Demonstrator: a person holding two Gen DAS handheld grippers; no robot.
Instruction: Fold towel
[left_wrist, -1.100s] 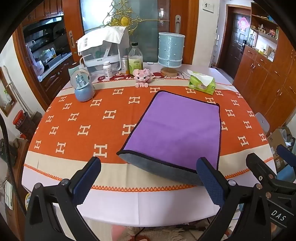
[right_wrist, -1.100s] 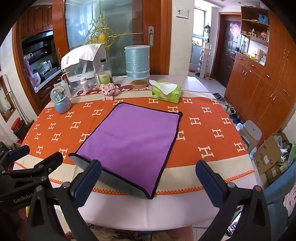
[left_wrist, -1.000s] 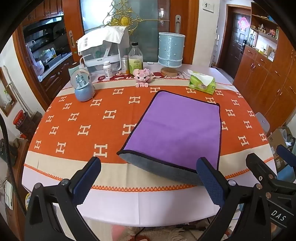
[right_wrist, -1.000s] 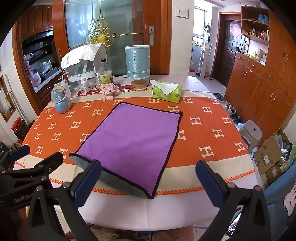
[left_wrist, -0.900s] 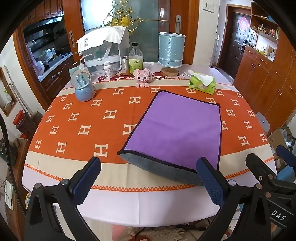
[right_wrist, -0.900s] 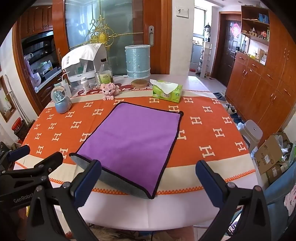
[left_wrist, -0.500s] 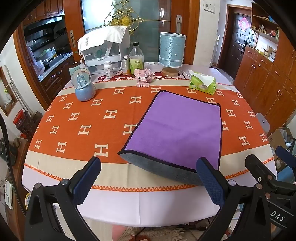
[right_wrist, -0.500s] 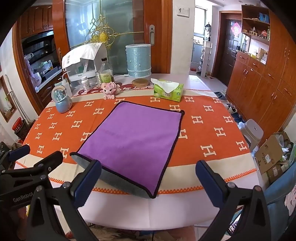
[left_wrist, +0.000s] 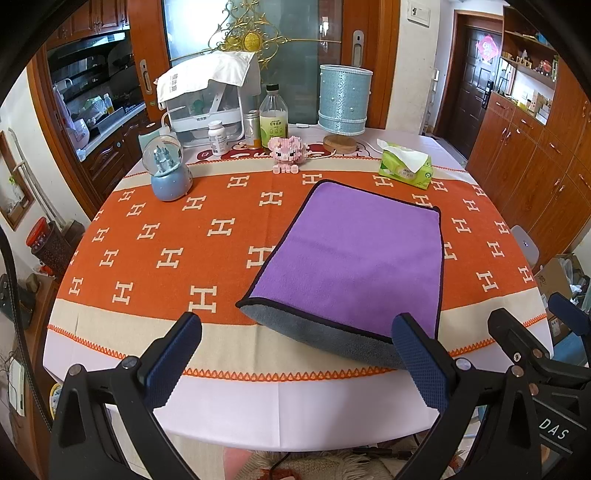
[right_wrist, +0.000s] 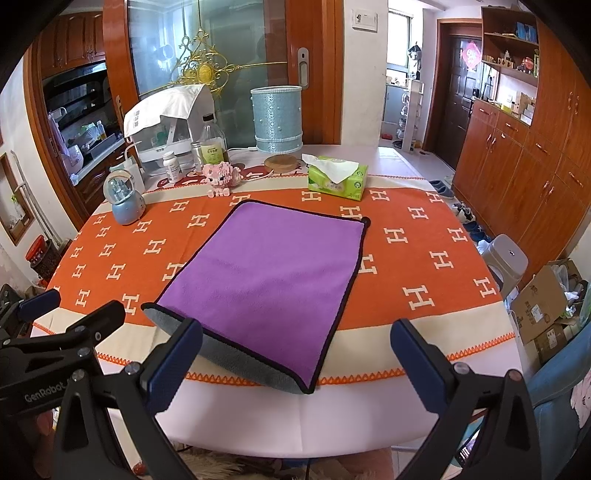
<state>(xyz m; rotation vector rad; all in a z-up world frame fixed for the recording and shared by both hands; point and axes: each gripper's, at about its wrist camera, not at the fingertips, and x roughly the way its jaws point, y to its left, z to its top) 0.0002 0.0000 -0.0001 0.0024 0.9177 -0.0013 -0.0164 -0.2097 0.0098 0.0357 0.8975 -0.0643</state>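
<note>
A purple rectangular microfibre towel with black edging and a grey underside (left_wrist: 354, 254) is laid flat on the orange H-patterned tablecloth (left_wrist: 147, 236) of a round table, its near edge curled up so the grey face is shown.

The left gripper (left_wrist: 295, 354) is held at 6 o'clock of the left wrist view, its jaws spread wide with nothing between them; the towel's near edge is seen at about 1 o'clock from it.

The right gripper (right_wrist: 295, 354) is likewise held with jaws spread and nothing gripped, the towel's near right corner (right_wrist: 306, 387) lying between its blue-padded fingers (right_wrist: 173, 365) in that view.

A green tissue box (right_wrist: 338, 177) is seen at 1 o'clock beyond the towel, and a blue snow globe (right_wrist: 125, 201) at 10 o'clock.
</note>
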